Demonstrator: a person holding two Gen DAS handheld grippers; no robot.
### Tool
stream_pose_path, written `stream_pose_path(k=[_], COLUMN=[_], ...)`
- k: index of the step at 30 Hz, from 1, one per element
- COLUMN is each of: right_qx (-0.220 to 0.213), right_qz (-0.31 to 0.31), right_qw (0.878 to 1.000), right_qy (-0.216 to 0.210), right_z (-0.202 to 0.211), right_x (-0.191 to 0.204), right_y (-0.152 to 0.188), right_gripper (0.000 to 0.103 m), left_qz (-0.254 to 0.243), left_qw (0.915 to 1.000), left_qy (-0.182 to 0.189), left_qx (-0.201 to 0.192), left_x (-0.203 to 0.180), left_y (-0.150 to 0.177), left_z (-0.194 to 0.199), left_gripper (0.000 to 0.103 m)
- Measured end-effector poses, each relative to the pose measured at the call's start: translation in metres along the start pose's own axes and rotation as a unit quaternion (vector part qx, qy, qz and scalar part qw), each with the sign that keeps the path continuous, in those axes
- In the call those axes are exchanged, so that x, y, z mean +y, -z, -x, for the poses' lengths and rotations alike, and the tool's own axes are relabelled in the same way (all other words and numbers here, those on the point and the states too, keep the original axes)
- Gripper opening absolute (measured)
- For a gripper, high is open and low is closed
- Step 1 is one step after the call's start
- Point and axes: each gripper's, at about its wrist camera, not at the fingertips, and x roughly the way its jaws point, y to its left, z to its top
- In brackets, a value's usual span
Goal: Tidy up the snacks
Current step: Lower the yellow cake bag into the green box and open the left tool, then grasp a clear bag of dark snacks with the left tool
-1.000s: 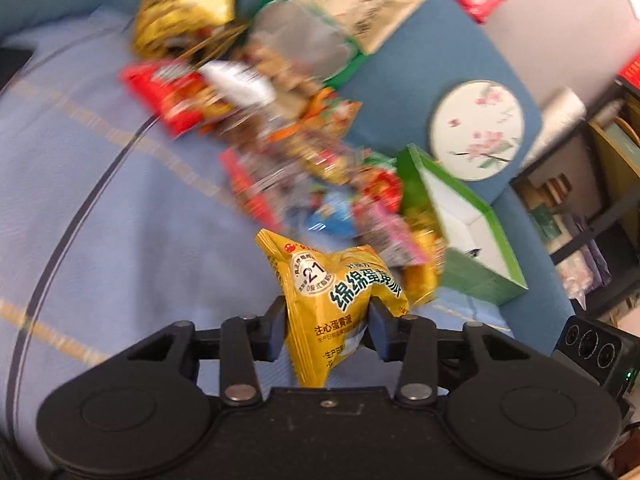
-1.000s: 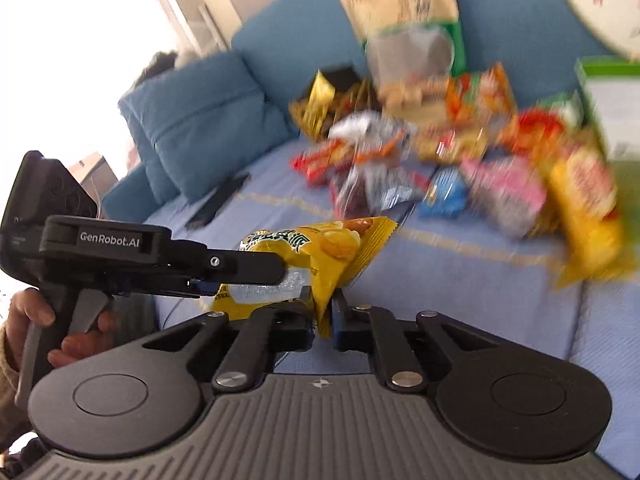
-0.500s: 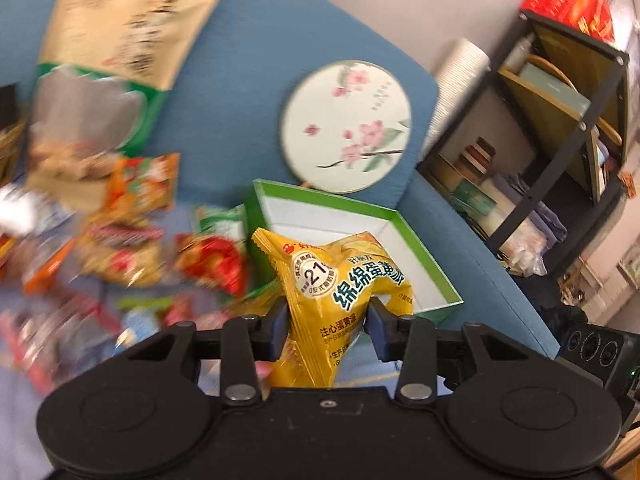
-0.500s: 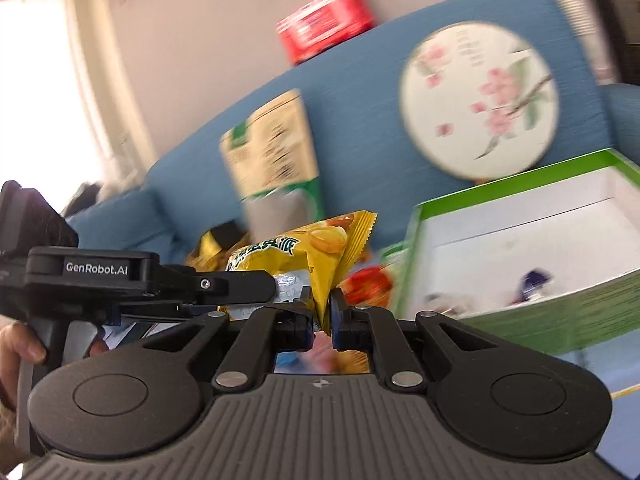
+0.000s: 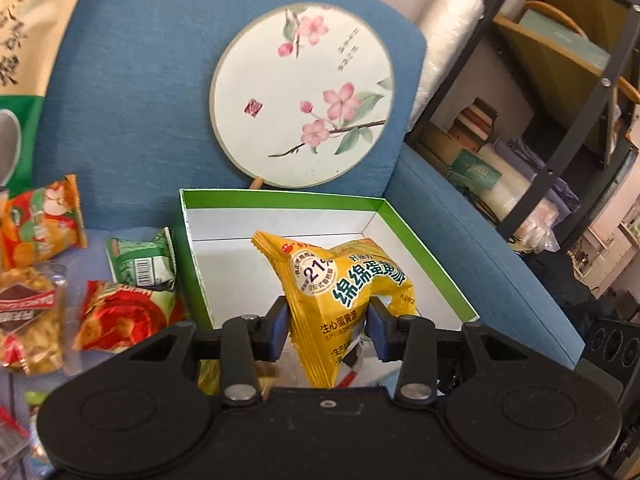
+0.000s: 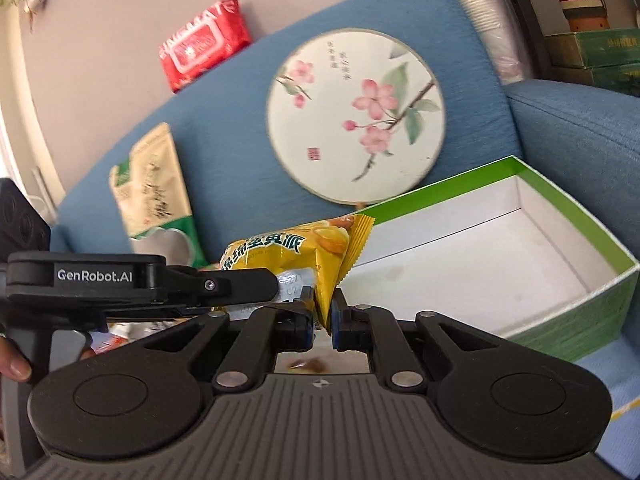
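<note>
Snacks (image 5: 120, 312) lie loose on the left of the sofa; one yellow packet (image 5: 344, 300) hangs between both tongs, left tongs (image 5: 327, 326) clamping its body, right tongs (image 6: 323, 312) pinching its sealed edge, just above the green box (image 5: 424, 248), right.

Both tongs are clamped tight, the left tongs (image 5: 327, 330) beside the right tongs (image 6: 324, 314), fingertips nearly meeting

A round fan (image 5: 302, 96) painted with pink blossoms leans against the blue sofa backrest (image 5: 132, 92) straight ahead of the gripper. To its right stands a dark metal shelf (image 5: 560, 92) crowded with boxes, beside a white roll (image 5: 444, 36).
</note>
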Motion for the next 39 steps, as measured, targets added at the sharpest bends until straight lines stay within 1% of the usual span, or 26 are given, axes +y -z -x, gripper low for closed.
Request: stream_pose_path(k=[1, 2, 3, 4, 5, 6, 7, 8, 9, 10, 12, 14, 17, 18, 21, 24, 26, 29, 32, 33, 36, 39], right_qx=[0.002, 0.003, 0.003, 0.004, 0.008, 0.02, 0.025, 0.017, -0.001, -0.018, -0.042, -0.055, -0.059, -0.058, -0.045, -0.027, -0.024, -0.01, 0.012, 0.023, 0.052, 0.072], right_qz=[0.005, 0.011, 0.018, 0.026, 0.037, 0.052, 0.062, 0.071, 0.081, 0.085, 0.075, 0.061, 0.051, 0.055, 0.079, 0.114, 0.135, 0.171, 0.215, 0.223, 0.22, 0.218], right_qw=[1.0, 1.0, 1.0, 0.999, 0.999, 0.997, 0.996, 0.995, 0.995, 0.995, 0.995, 0.996, 0.997, 0.997, 0.995, 0.992, 0.989, 0.982, 0.971, 0.968, 0.966, 0.964], right_qy=[0.004, 0.008, 0.013, 0.02, 0.031, 0.043, 0.055, 0.065, 0.063, 0.053, 0.045, 0.03, -0.001, -0.015, -0.03, -0.053, -0.059, -0.082, -0.101, -0.109, -0.126, -0.133], right_z=[-0.003, -0.007, -0.01, -0.012, -0.016, -0.02, -0.021, -0.018, -0.012, -0.004, 0.011, 0.023, 0.032, 0.032, 0.027, 0.022, 0.02, 0.016, 0.009, 0.006, -0.003, -0.012], right_x=[-0.002, -0.003, -0.005, -0.005, -0.004, -0.004, -0.002, 0.001, 0.005, 0.008, 0.015, 0.022, 0.037, 0.043, 0.063, 0.084, 0.097, 0.117, 0.141, 0.148, 0.16, 0.165], right_y=[-0.001, -0.001, -0.001, 0.001, 0.002, 0.005, 0.005, 0.005, 0.004, 0.003, 0.004, 0.009, 0.016, 0.019, 0.027, 0.039, 0.049, 0.064, 0.079, 0.083, 0.092, 0.101], right_gripper=[0.014, 0.015, 0.017, 0.031, 0.039, 0.068, 0.098, 0.102, 0.102, 0.103, 0.103, 0.103, 0.103, 0.103, 0.103, 0.103, 0.103, 0.103, 0.103, 0.103, 0.103, 0.103], left_qz=[0.002, 0.001, -0.004, -0.012, -0.02, -0.022, -0.021, -0.018, -0.016, -0.018, -0.016, -0.014, 0.0, 0.005, 0.015, 0.035, 0.053, 0.075, 0.097, 0.099, 0.089, 0.056], left_qw=[1.0, 1.0, 1.0, 0.9998, 0.9994, 0.999, 0.9981, 0.997, 0.9961, 0.996, 0.9955, 0.9943, 0.9911, 0.99, 0.9872, 0.9859, 0.9844, 0.9841, 0.9868, 0.987, 0.9862, 0.983], left_qy=[-0.001, -0.003, -0.008, -0.018, -0.028, -0.038, -0.052, -0.063, -0.067, -0.063, -0.07, -0.072, -0.09, -0.097, -0.113, -0.115, -0.115, -0.112, -0.103, -0.106, -0.118, -0.157], left_qx=[0.002, 0.003, 0.002, -0.001, -0.005, -0.01, -0.025, -0.042, -0.056, -0.06, -0.061, -0.077, -0.098, -0.102, -0.111, -0.117, -0.122, -0.116, -0.08, -0.07, -0.075, -0.078], left_x=[0.001, 0.002, 0.002, 0.002, 0.003, 0.004, 0.005, 0.007, 0.01, 0.012, 0.016, 0.024, 0.039, 0.044, 0.064, 0.089, 0.107, 0.131, 0.146, 0.148, 0.149, 0.149], left_y=[-0.001, -0.002, -0.003, -0.003, -0.002, -0.001, 0.001, 0.003, 0.006, 0.008, 0.013, 0.023, 0.038, 0.042, 0.052, 0.059, 0.064, 0.074, 0.076, 0.075, 0.078, 0.085], left_z=[-0.004, -0.009, -0.012, -0.015, -0.016, -0.014, -0.008, 0.0, 0.013, 0.024, 0.049, 0.081, 0.122, 0.132, 0.155, 0.163, 0.165, 0.165, 0.161, 0.161, 0.167, 0.167], left_gripper=[0.022, 0.025, 0.034, 0.044, 0.083, 0.103, 0.103, 0.103, 0.103, 0.103, 0.103, 0.103, 0.103, 0.103, 0.103, 0.103, 0.103, 0.103, 0.103, 0.103, 0.103, 0.103])
